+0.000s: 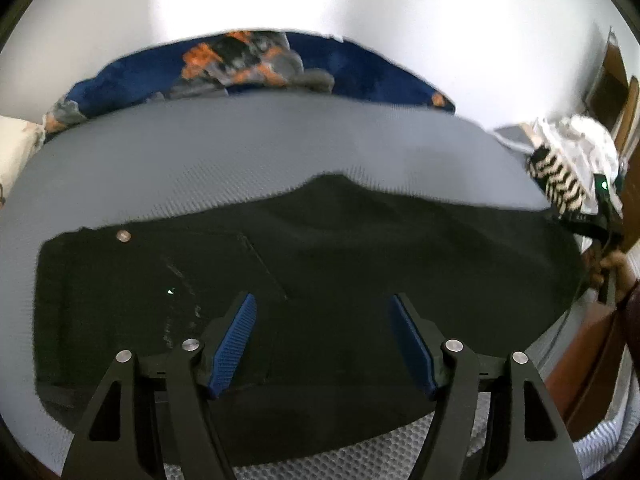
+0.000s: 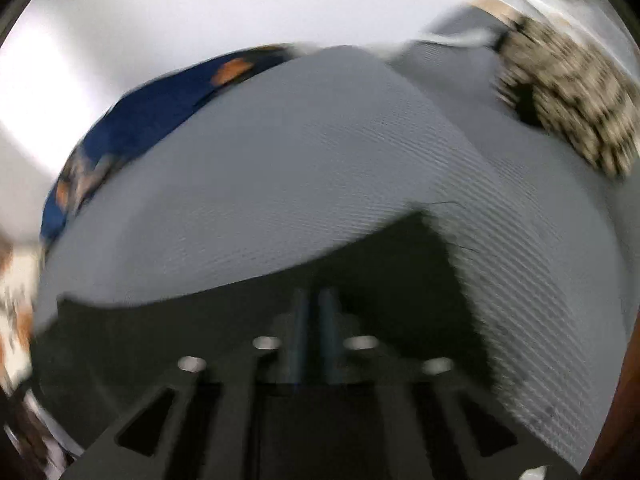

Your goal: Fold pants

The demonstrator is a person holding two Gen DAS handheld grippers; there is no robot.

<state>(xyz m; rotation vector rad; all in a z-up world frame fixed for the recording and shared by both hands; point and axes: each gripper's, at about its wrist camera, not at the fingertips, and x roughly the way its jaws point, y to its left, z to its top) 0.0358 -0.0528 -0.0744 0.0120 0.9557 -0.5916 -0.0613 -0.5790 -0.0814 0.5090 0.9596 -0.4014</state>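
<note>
— Closest in, the left gripper (image 1: 322, 336): blue ribbed pads (image 1: 234, 350) spread wide above the black fabric pants (image 1: 280, 264), gripping nothing.

— And the pants?

— Lying flat on the grey textured bed cover (image 1: 200, 160), a silver button (image 1: 123, 235) near their left end. A blue, orange-patterned blanket (image 1: 248, 64) sits behind.

— The right gripper (image 2: 314, 320)?

— Blurred, its jaws nearly pressed together over the pants' far corner; whether they pinch cloth, I cannot tell. A zebra-striped cloth (image 2: 572, 100) lies far right.

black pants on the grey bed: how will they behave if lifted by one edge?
Likely floppy: the black pants lie flat with soft wavy edges on the grey sheet, so they should drape. Probably heavyish fabric; a metal button suggests jeans. The textured sheet may resist sliding.
</note>
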